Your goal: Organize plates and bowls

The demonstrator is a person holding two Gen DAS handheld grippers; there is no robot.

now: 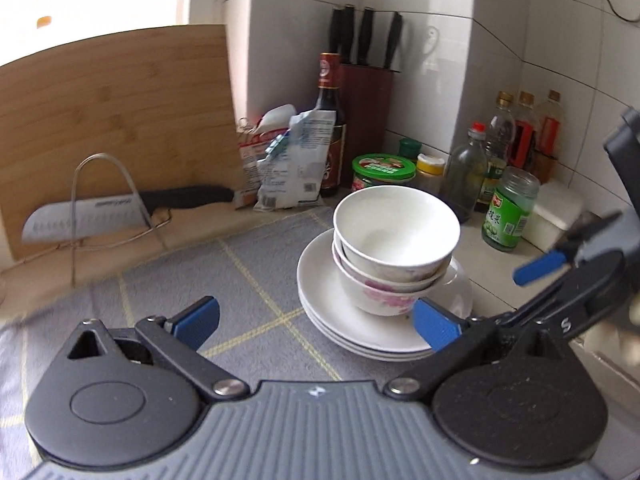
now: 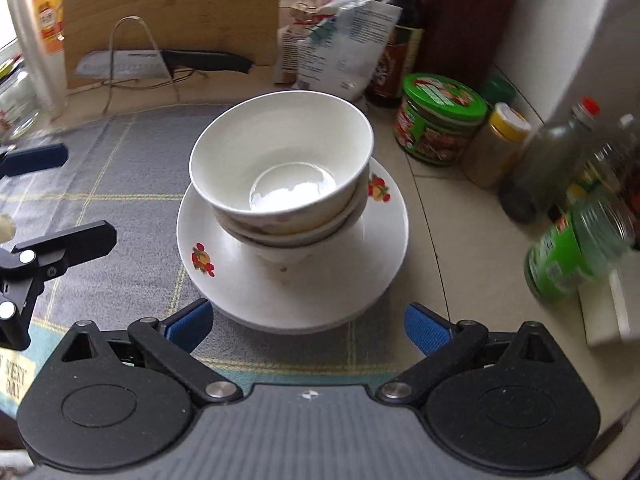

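Crowding bowls (image 2: pixel 280 168): jars (image 2: pixel 440 120), bottles (image 2: pixel 532 160)

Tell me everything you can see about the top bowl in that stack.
The top bowl is plain white and glossy, likely ceramic, round with a deep curved wall and a small flat bottom that catches the light. It looks empty. It sits upright but slightly tilted, nested in a second bowl, which sits in a flowered bowl; all rest on stacked plates at the edge of a grey checked mat. Neither gripper touches it.

You have nested bowls (image 2: pixel 280 168) on stacked plates (image 2: pixel 320 280) on the mat (image 2: pixel 120 184), jars (image 2: pixel 440 120) to their right, knife (image 2: pixel 160 62) behind.
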